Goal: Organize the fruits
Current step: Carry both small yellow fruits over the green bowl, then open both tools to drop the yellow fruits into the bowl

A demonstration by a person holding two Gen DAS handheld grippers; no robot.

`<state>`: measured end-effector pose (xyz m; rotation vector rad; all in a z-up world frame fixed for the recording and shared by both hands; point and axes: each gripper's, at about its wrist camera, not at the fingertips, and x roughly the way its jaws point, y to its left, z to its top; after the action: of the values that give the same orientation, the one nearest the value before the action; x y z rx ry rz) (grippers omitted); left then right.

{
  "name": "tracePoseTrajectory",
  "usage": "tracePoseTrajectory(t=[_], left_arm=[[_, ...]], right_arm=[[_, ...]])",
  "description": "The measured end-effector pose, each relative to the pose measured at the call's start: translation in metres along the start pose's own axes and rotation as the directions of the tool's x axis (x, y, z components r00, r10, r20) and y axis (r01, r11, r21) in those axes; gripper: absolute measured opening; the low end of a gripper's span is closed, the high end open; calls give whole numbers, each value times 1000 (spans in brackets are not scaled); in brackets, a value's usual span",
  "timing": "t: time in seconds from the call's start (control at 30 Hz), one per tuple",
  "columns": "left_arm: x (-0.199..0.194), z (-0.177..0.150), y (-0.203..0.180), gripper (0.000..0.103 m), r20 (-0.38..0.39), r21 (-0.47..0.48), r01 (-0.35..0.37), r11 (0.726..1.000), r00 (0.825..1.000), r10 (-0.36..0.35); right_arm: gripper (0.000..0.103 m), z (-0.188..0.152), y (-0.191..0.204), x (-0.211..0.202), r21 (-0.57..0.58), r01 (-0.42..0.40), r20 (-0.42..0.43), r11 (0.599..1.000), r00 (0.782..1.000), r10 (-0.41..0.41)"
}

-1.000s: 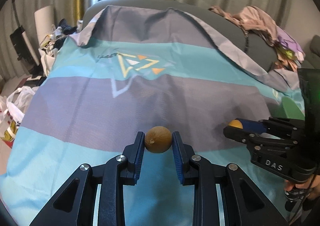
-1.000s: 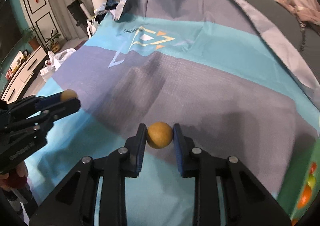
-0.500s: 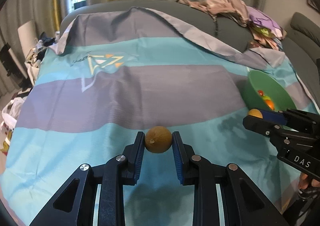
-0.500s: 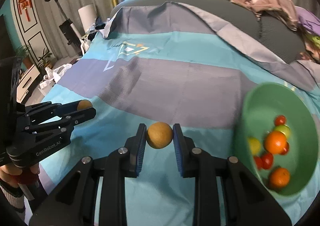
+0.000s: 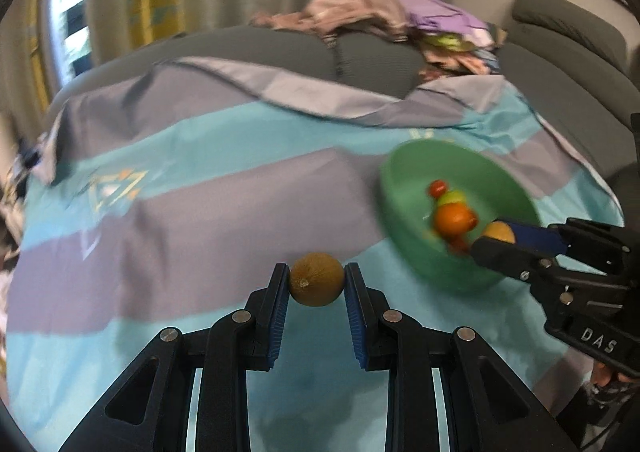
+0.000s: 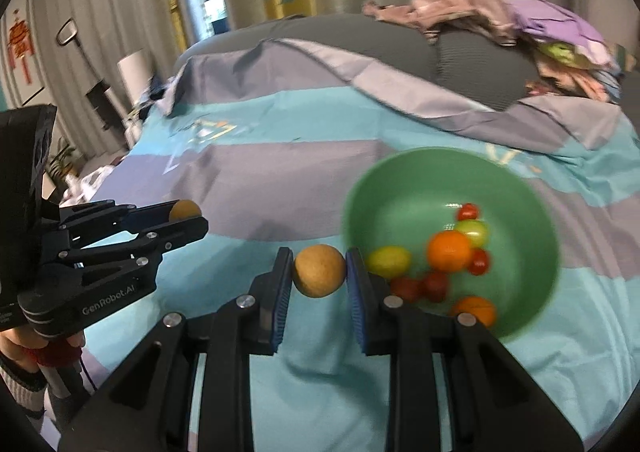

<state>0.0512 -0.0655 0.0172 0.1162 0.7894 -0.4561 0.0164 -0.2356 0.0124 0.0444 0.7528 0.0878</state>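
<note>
My left gripper [image 5: 317, 286] is shut on a brown kiwi [image 5: 316, 279], held above the striped cloth; it shows at the left of the right wrist view [image 6: 188, 218]. My right gripper [image 6: 319, 272] is shut on a tan round fruit [image 6: 319, 270], just left of the green bowl [image 6: 532, 292]. In the left wrist view that gripper [image 5: 496, 236] reaches over the bowl's [image 5: 404, 188] near rim. The bowl holds several fruits: oranges [image 6: 449, 250], a lemon [image 6: 389, 261], a green fruit [image 6: 474, 232] and small red ones.
A teal and grey striped cloth [image 6: 280, 172] covers the surface. A grey sofa [image 5: 280, 48] stands behind, with a pile of clothes [image 6: 500, 16] on it. Furniture and bags [image 6: 120, 92] are on the floor at far left.
Both grippers have swung to the right with their fruits. The green bowl has come nearer the middle of both views, and my right gripper now reaches over its rim.
</note>
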Motion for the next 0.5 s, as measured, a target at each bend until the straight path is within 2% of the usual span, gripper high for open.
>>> tracePoseTrajectory(t=[0.17, 0.33, 0.5], left_arm=[[30, 34, -41, 28, -9, 49, 89, 995, 996, -89], [59, 53, -70, 28, -46, 87, 113, 990, 993, -109], [86, 53, -85, 28, -114, 119, 104, 988, 989, -90]], right_arm=[[27, 5, -40, -2, 57, 83, 13, 995, 996, -84], [28, 10, -68, 4, 96, 104, 3, 990, 994, -105], [28, 8, -79, 14, 105, 107, -26, 989, 994, -105]])
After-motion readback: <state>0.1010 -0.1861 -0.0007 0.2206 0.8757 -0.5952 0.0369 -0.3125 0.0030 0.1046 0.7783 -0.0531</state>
